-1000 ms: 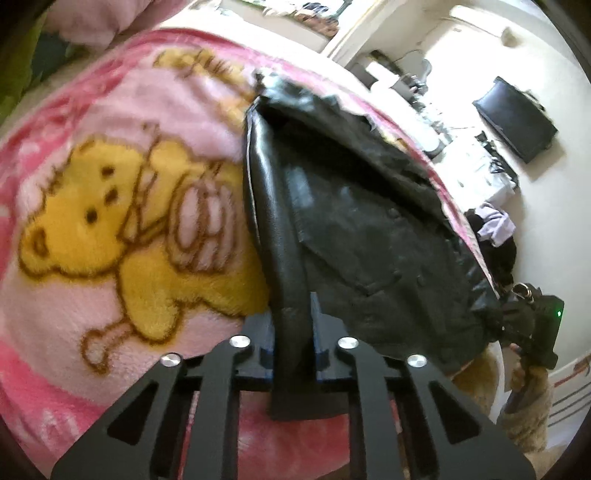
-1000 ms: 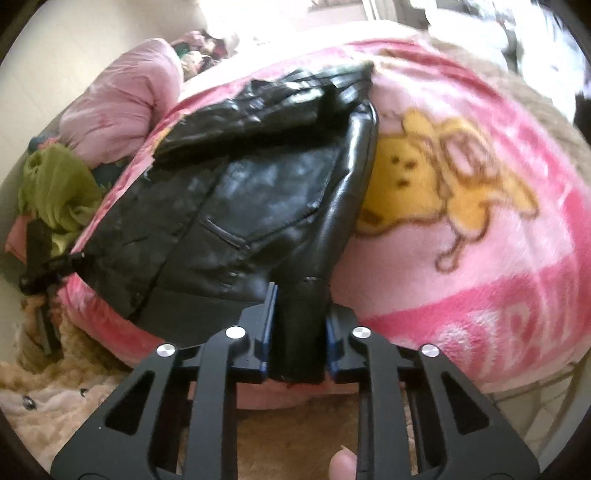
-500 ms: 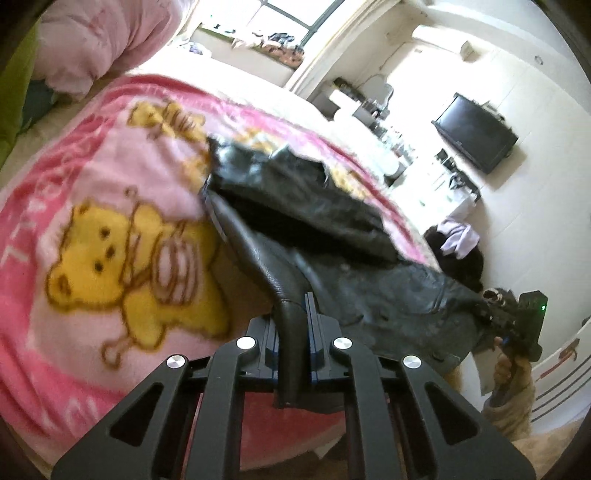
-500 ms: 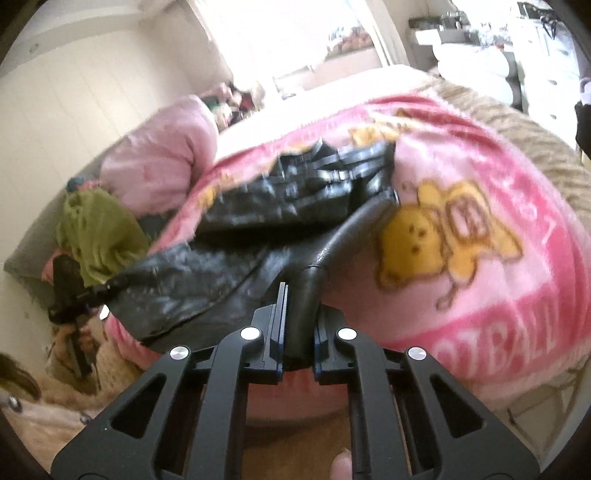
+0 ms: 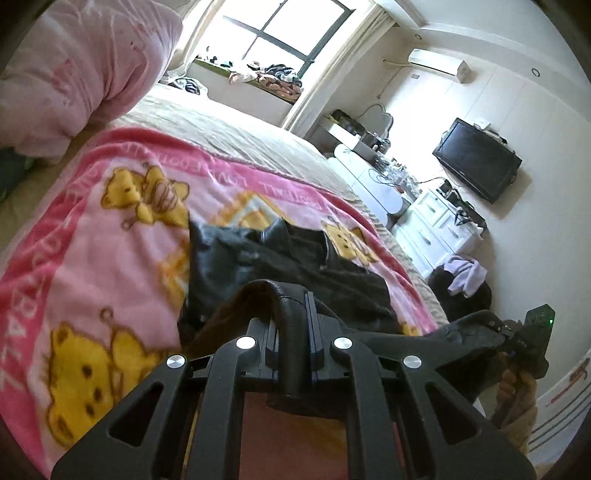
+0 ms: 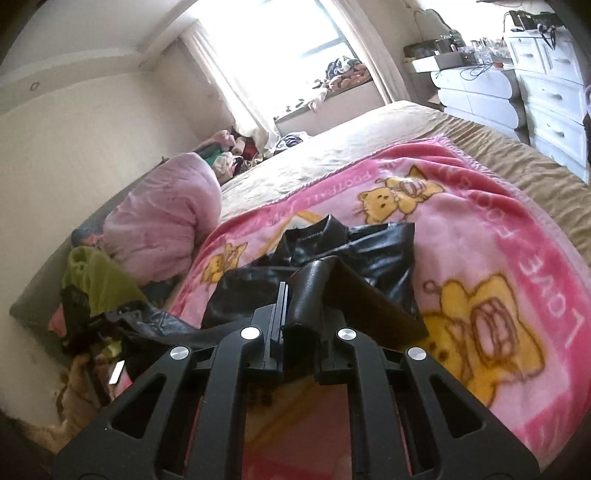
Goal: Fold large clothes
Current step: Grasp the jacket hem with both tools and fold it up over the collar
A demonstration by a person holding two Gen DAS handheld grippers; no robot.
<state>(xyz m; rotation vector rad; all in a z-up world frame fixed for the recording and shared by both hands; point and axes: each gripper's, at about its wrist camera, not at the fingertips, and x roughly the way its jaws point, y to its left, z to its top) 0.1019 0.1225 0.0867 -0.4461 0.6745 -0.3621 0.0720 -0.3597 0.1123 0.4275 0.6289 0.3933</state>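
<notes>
A black leather jacket [image 5: 295, 273] lies on a pink bear-print blanket [image 5: 92, 258] on the bed. My left gripper [image 5: 293, 325] is shut on one bottom corner of the jacket, lifted off the blanket. In the right wrist view the jacket [image 6: 369, 254] bunches up ahead, and my right gripper [image 6: 301, 321] is shut on the other bottom corner, also raised. The lower hem hangs between the two grippers. At the right edge of the left wrist view the right gripper [image 5: 517, 332] shows, with jacket leather in it.
A pink quilted bundle [image 6: 166, 221] and a green cloth [image 6: 96, 273] lie at the bed's left side. White drawers [image 5: 436, 225] and a wall TV [image 5: 476, 158] stand to the right. A bright window [image 5: 280, 33] with clothes on its sill is behind the bed.
Both grippers rose and tilted up while holding the jacket's corners. The lower half of the jacket lifted off the blanket and now bunches toward the collar end.
</notes>
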